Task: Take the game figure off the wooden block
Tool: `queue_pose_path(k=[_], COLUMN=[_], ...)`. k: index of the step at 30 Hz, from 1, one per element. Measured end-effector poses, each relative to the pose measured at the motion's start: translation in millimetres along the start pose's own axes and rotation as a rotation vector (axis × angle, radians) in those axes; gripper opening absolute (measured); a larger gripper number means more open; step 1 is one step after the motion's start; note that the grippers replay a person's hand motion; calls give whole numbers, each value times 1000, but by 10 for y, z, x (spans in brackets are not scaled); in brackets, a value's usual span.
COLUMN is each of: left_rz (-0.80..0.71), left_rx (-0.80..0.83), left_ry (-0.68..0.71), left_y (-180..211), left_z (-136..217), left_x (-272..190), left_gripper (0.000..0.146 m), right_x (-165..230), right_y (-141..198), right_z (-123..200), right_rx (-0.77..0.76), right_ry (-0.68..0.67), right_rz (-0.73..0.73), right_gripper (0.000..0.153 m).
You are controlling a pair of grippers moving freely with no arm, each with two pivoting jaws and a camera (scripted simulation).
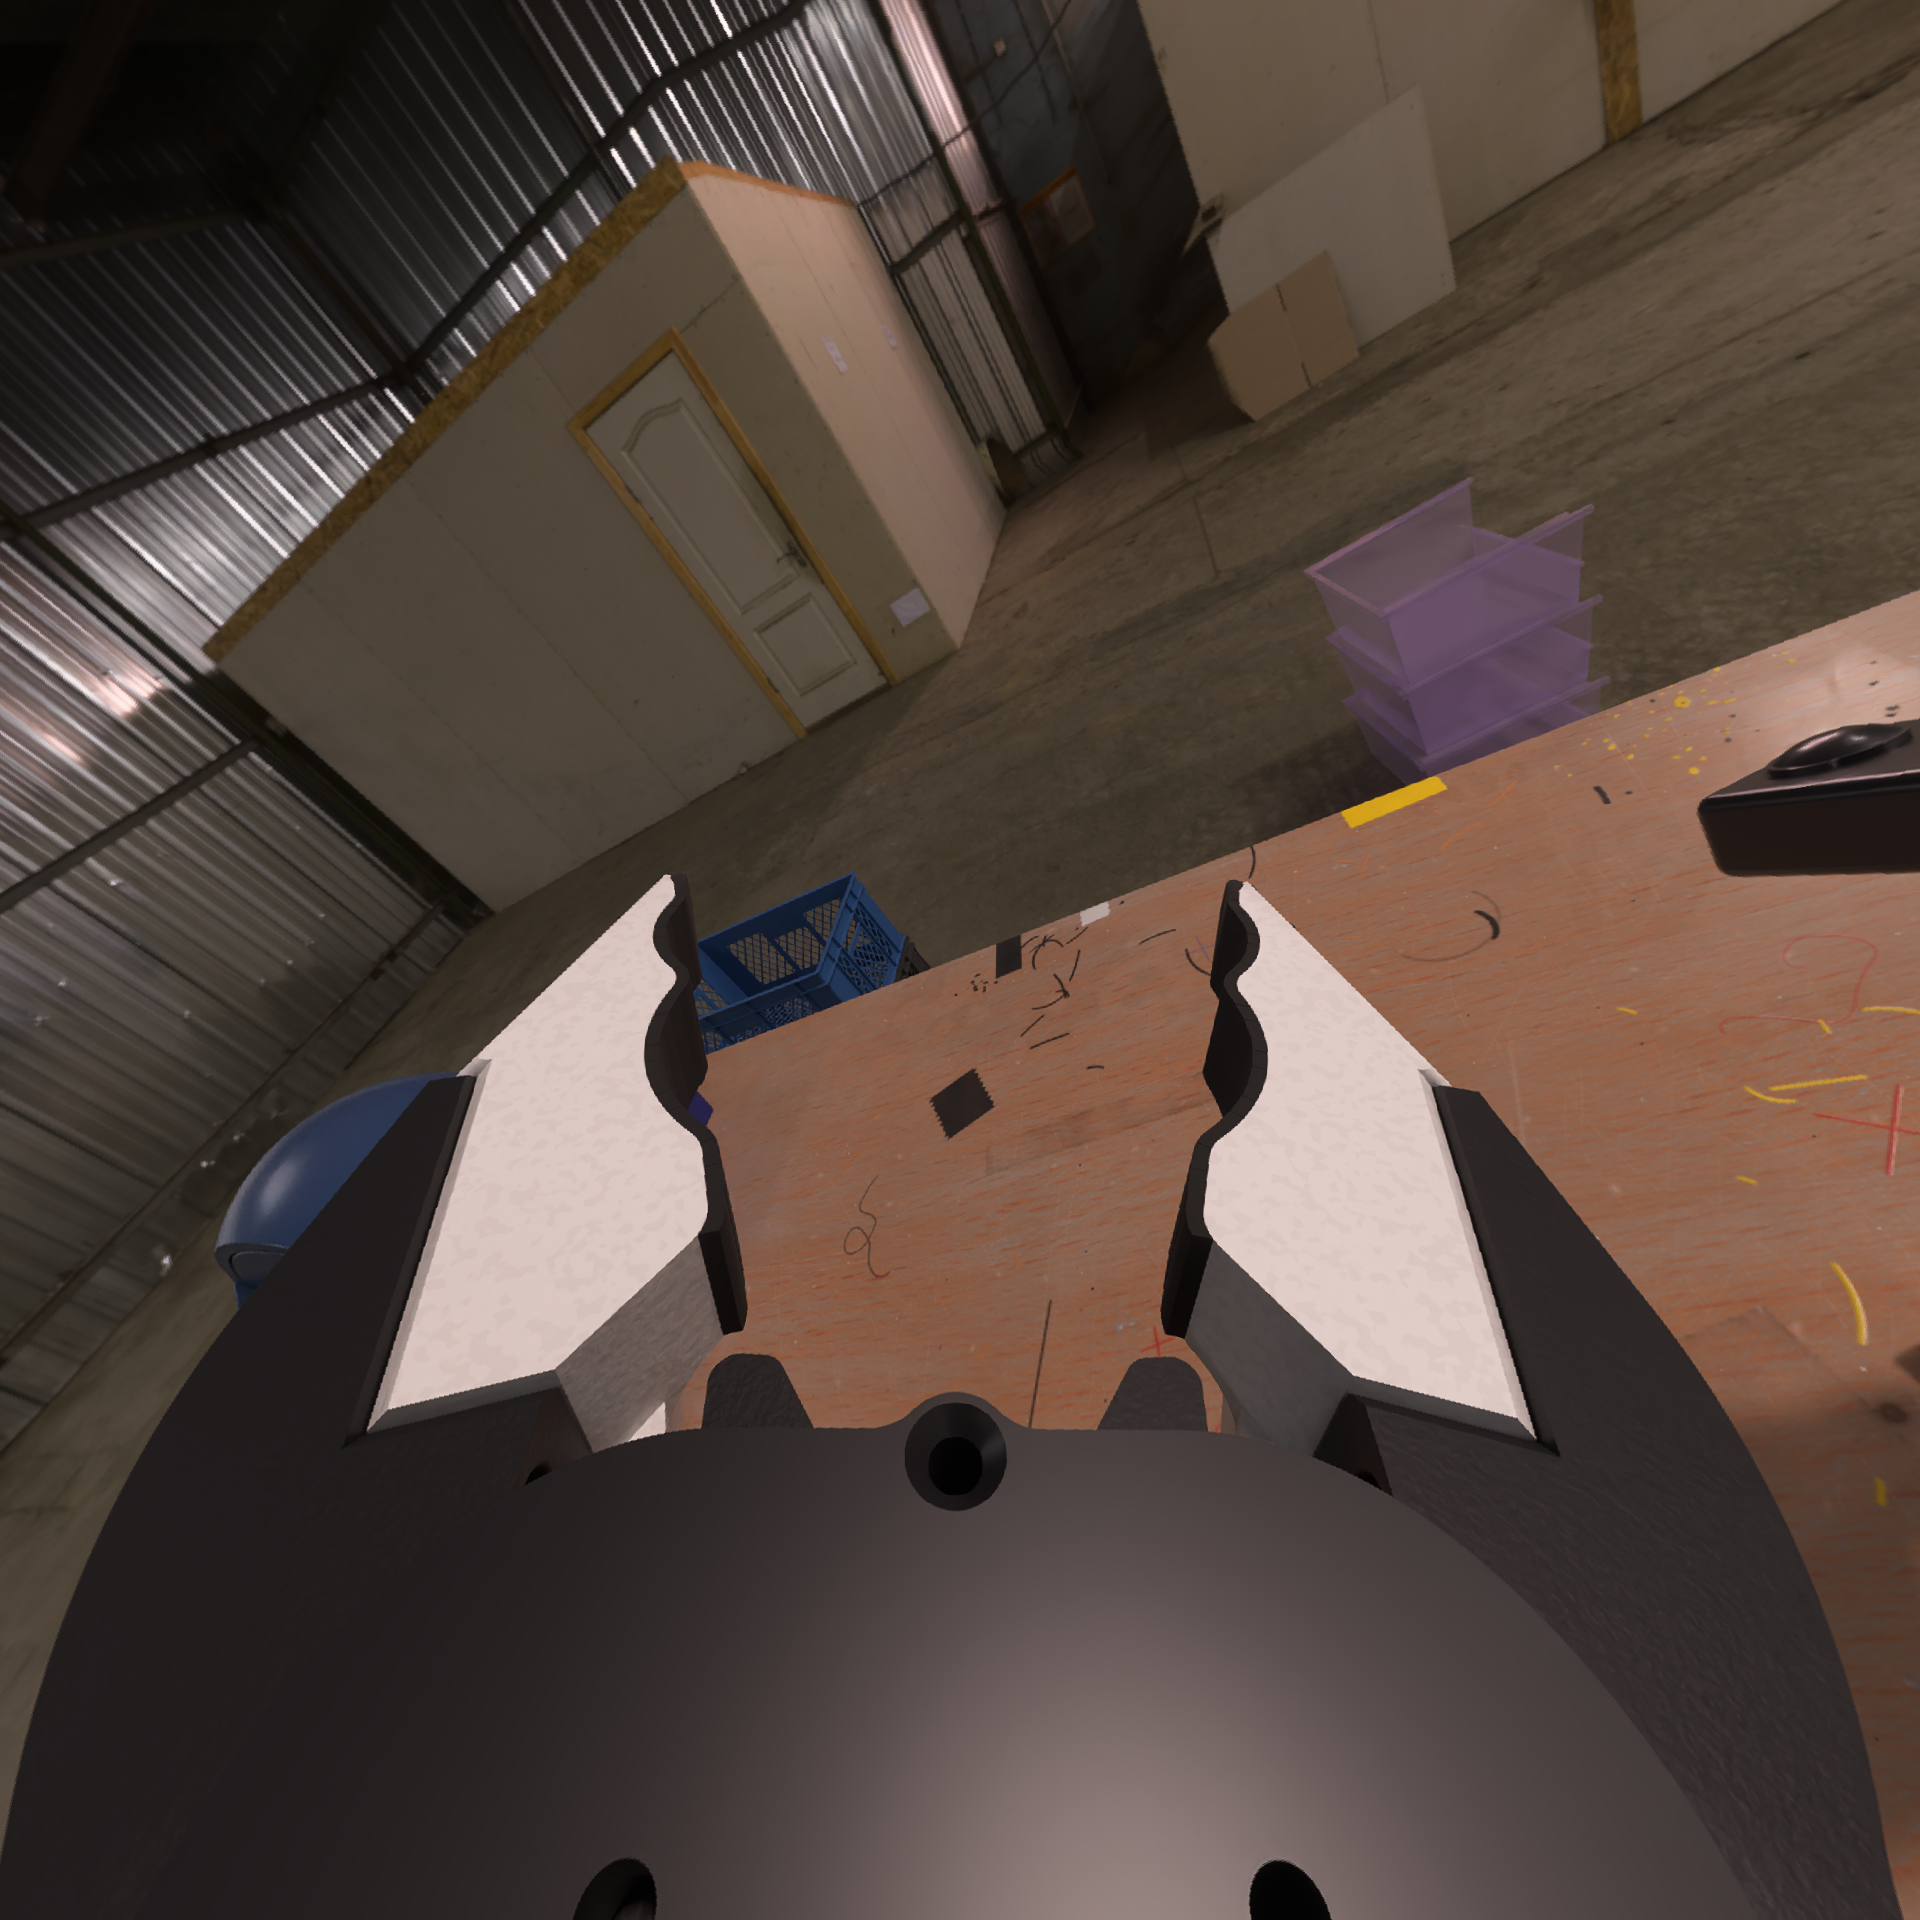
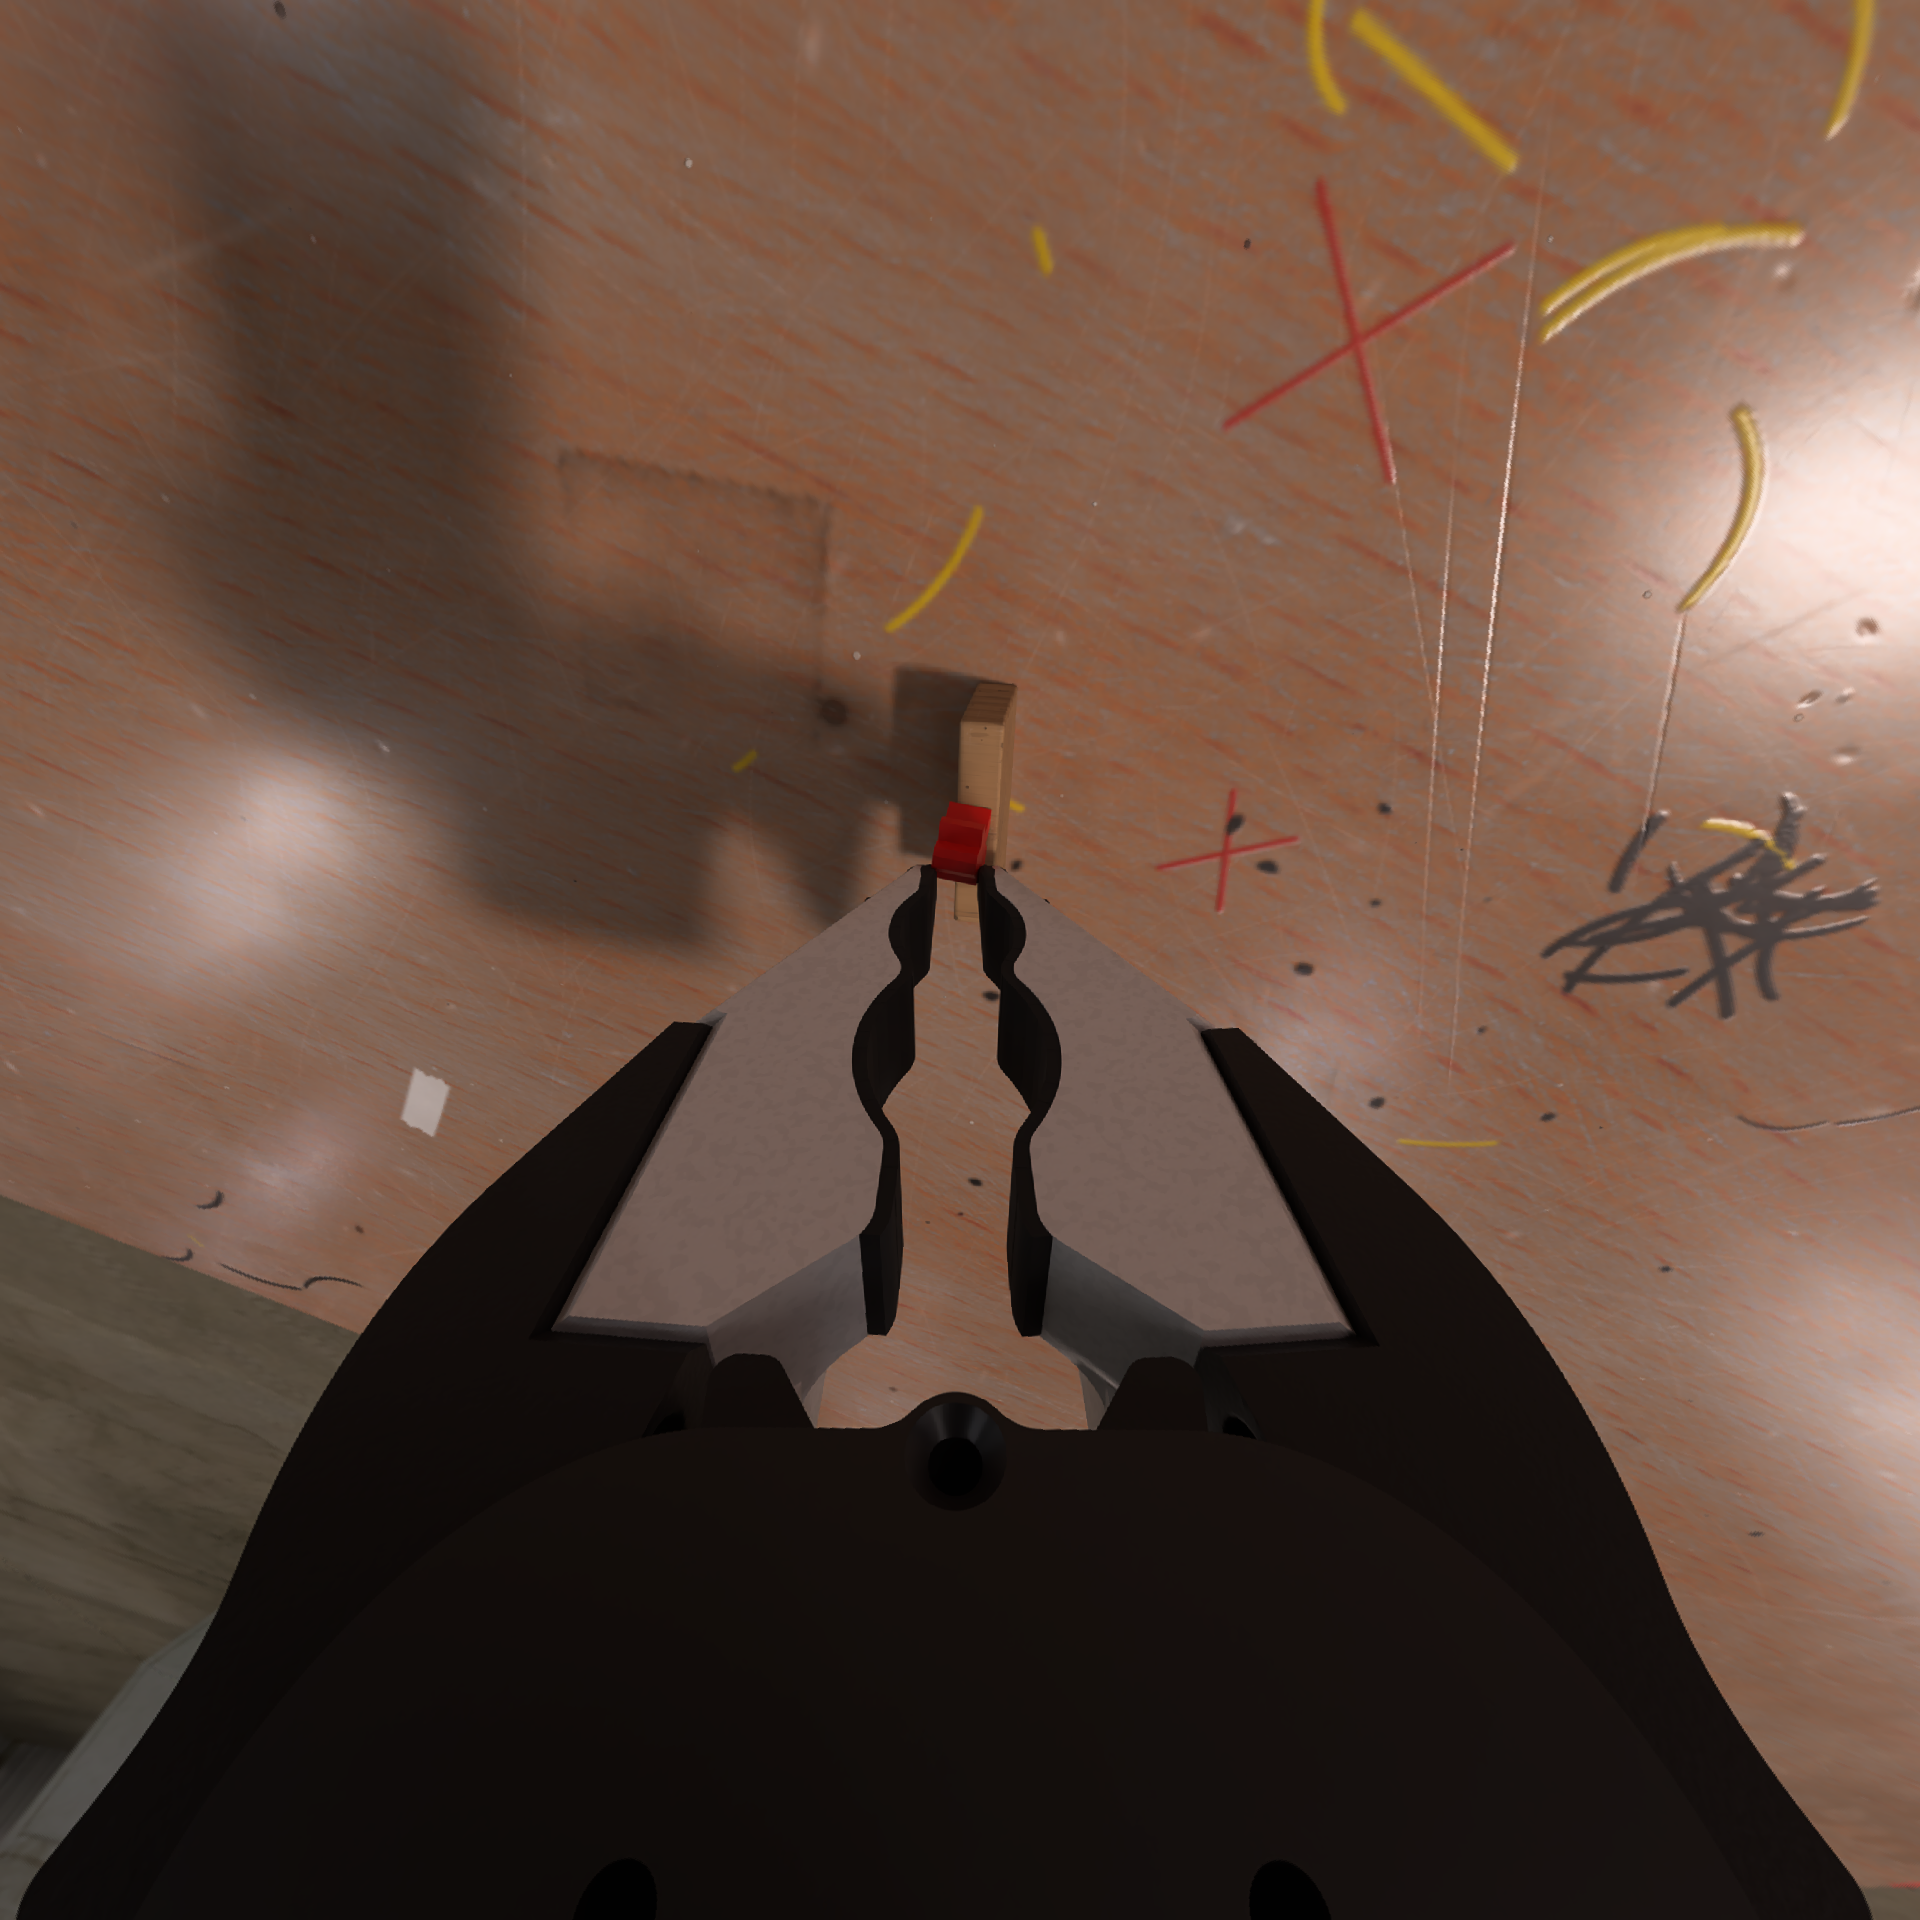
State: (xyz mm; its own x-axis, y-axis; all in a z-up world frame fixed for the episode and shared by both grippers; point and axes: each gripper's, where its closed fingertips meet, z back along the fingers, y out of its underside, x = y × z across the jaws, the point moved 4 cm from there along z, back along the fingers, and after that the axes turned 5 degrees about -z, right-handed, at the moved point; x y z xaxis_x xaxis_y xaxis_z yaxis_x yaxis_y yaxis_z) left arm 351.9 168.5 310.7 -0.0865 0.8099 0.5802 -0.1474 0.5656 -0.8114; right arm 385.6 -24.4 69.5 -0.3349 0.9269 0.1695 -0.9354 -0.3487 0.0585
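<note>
In the right wrist view, a small red game figure (image 2: 961,840) sits at the near end of a pale wooden block (image 2: 985,743) lying on the table. My right gripper (image 2: 954,875) is closed down to a narrow gap, and its fingertips pinch the figure's near side. Part of the block shows between the fingers. I cannot tell whether the figure still touches the block. My left gripper (image 1: 956,888) is open and empty above the table's far left part. The right gripper's dark body (image 1: 1818,805) shows at the right edge of the left wrist view.
The wooden table (image 1: 1351,1143) carries paint marks and scribbles. Beyond its far edge on the floor stand stacked purple bins (image 1: 1465,634), a blue crate (image 1: 800,956) and a blue round object (image 1: 312,1174). A white tape scrap (image 2: 424,1101) lies near the table's edge.
</note>
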Motion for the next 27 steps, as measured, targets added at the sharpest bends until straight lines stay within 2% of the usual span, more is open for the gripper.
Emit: queue_pose_path(k=[9, 14, 21, 27], left_rz=[-3, 14, 62, 125], left_rx=[-17, -24, -28, -57], left_ry=[-22, -15, 29, 79], left_y=[-28, -32, -41, -82], left_z=[28, 41, 90, 188], left_x=[20, 40, 76, 135], left_gripper=[99, 99, 99, 99], right_x=[14, 72, 125, 68], right_y=[4, 92, 408, 720], right_z=[0, 66, 219, 467], right_rx=[11, 54, 138, 129], right_ry=[-12, -17, -1, 45], right_rz=[39, 107, 249, 365], right_gripper=[8, 8, 8, 8])
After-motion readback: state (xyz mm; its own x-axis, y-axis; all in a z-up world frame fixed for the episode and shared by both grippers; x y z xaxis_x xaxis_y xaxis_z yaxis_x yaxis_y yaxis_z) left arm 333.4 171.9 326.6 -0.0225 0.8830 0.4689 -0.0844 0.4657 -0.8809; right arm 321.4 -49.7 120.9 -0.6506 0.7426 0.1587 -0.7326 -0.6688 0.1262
